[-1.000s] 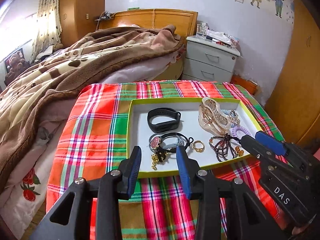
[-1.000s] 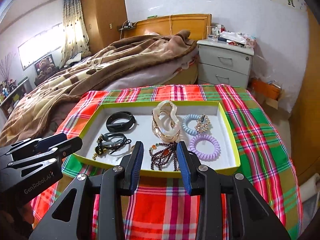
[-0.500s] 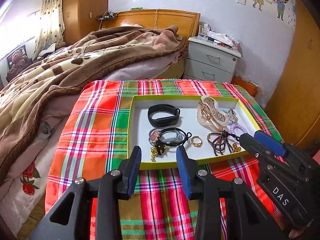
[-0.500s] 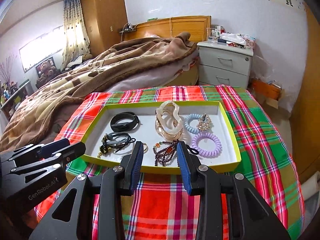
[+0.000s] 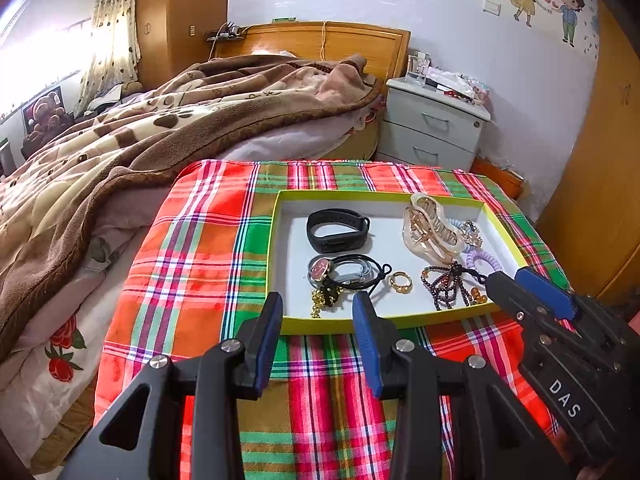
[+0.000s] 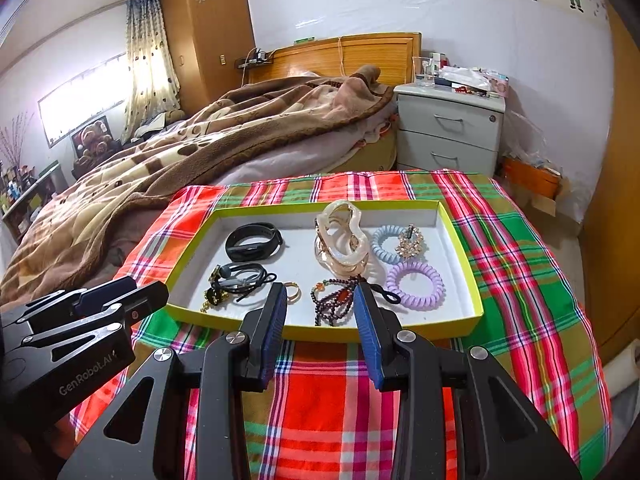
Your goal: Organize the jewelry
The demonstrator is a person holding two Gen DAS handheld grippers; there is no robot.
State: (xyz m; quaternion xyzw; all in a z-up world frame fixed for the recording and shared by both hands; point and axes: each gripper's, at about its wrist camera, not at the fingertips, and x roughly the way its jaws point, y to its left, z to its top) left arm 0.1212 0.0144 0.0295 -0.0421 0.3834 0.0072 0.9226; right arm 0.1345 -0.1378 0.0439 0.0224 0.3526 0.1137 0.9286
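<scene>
A shallow yellow-rimmed tray is seen on a plaid cloth, and all the jewelry in view is found inside it. A black band lies at the far left, with a pale hair claw beside it, then a blue coil tie bearing a crystal ornament. A lilac coil tie is placed nearer on the right. Along the near edge a dark bead bracelet, a gold ring and a tangle of a small watch, black cord and gold chain are gathered close together, the tangle overlapping itself.

The left gripper is held short of the tray's near wall, above the cloth, with its jaws parted wide and nothing between them. The right gripper is likewise held wide open and empty, its tips lined up over the near rim toward the bead bracelet.

The stage cannot be settled: the pieces could be awaiting sorting out of this tray, or they could have been collected into it as the finished arrangement, with both tools drawn clear. If further sorting is wanted, care would be called for at the tangle, since cord and chain would likely be dragged along together, and the ring is small and flat for a pinch
</scene>
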